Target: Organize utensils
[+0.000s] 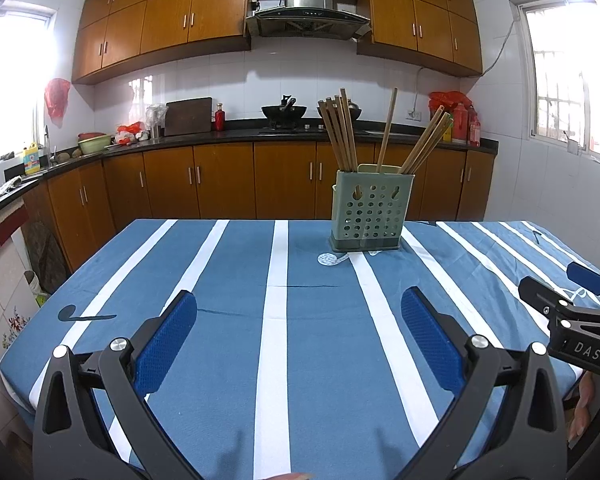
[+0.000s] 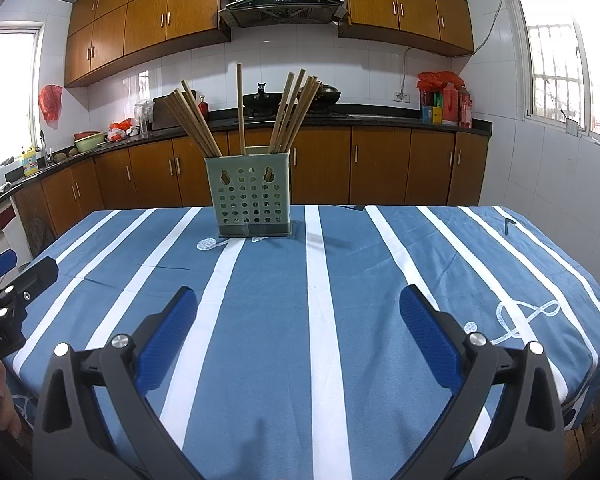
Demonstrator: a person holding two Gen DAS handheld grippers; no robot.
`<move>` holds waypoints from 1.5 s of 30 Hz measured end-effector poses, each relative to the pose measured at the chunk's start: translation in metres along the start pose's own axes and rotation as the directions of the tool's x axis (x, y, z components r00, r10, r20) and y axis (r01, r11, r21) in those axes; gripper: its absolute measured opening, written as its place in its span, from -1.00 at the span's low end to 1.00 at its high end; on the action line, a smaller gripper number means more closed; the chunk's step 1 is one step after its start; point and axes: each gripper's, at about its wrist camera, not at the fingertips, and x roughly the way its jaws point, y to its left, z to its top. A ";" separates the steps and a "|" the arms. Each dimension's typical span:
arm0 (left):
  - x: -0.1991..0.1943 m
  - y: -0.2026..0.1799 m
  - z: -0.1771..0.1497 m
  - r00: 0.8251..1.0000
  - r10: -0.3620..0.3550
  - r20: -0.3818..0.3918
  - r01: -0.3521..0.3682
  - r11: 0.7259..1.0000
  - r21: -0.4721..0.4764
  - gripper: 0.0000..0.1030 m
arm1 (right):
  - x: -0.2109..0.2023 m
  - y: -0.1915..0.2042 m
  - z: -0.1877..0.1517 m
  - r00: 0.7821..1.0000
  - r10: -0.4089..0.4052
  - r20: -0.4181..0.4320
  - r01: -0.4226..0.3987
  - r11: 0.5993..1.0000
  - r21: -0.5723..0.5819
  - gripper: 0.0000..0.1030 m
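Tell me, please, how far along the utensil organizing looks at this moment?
It looks essentially done: every chopstick in view stands in the green holder at the far side of the striped table, in a left bunch, a single stick and a right bunch. Nothing is in hand; the left gripper and right gripper are open and empty. No loose utensils show on the cloth.

A: What surrounds the range hood?
B: Brown wooden wall cabinets on either side of it, white tiled wall beneath.
A: And below that?
B: A dark counter over matching lower cabinets. Bright windows sit far out to both sides of the hood, letting in daylight.
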 end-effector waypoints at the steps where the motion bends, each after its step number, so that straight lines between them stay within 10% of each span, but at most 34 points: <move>1: 0.000 0.000 0.000 1.000 0.000 0.000 0.000 1.000 0.001 0.97 | 0.000 0.000 0.000 1.000 0.000 0.000 0.000 1.000 0.000 0.92; 45: -0.001 -0.001 0.001 1.000 0.000 -0.002 0.000 1.000 0.000 0.97 | 0.003 -0.001 0.001 1.000 0.001 -0.002 -0.001 1.000 0.009 0.92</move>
